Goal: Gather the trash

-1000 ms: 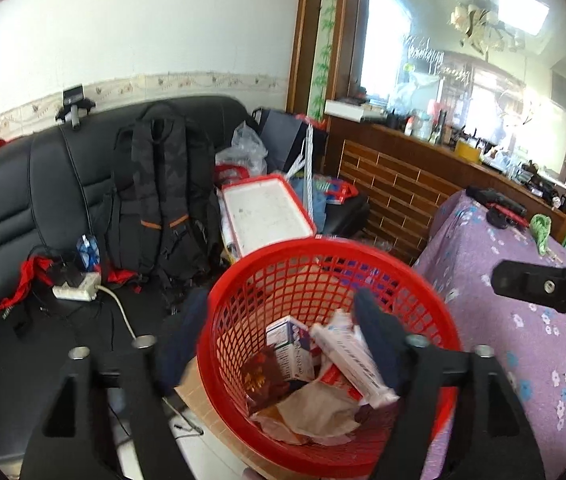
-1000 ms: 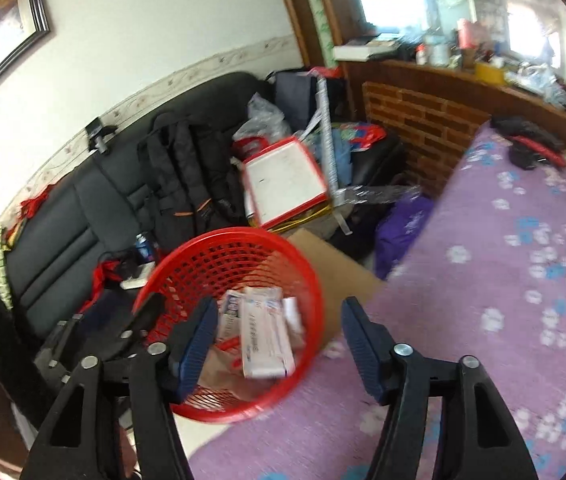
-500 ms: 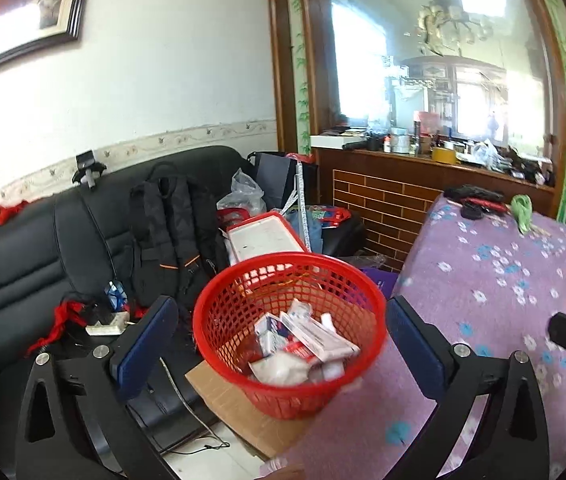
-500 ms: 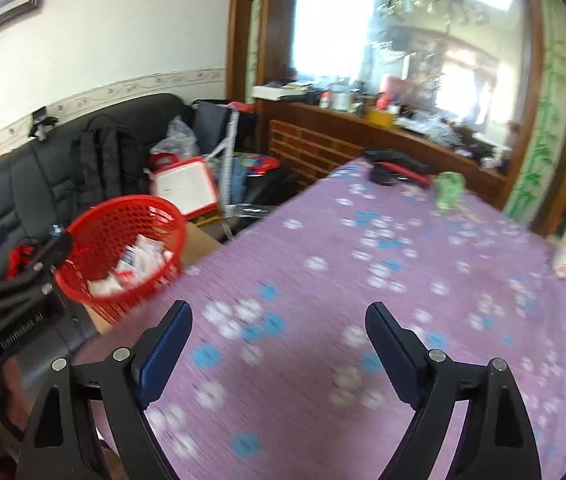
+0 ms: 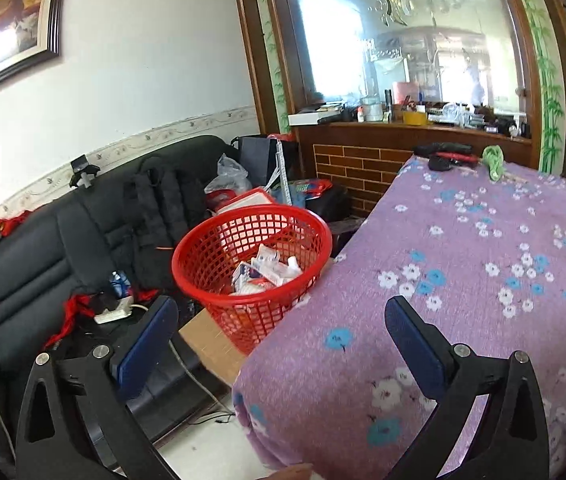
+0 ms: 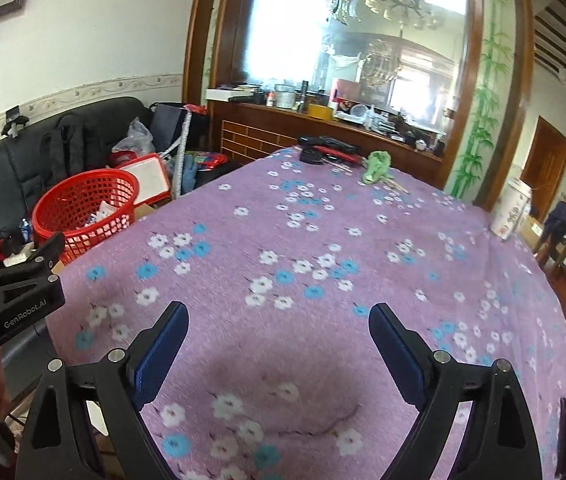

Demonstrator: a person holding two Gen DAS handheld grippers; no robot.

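Basket (image 5: pixel 251 256) sits off the table's left edge, on cardboard (image 5: pixel 211 340), in front of the black sofa (image 5: pixel 43 264). Trash (image 5: pixel 267 270), boxes and wrappers, lies inside it. Left gripper (image 5: pixel 279 332) is spread wide with nothing between the jaws, hanging at the table corner, basket just ahead. Right gripper (image 6: pixel 279 344) has just been opening, jaws wide apart and empty, over the purple floral tablecloth (image 6: pixel 323 240). On the far end of the table: green cloth (image 6: pixel 377 166), black-and-red items (image 6: pixel 327 150), a cup (image 6: pixel 511 208) at the right edge.
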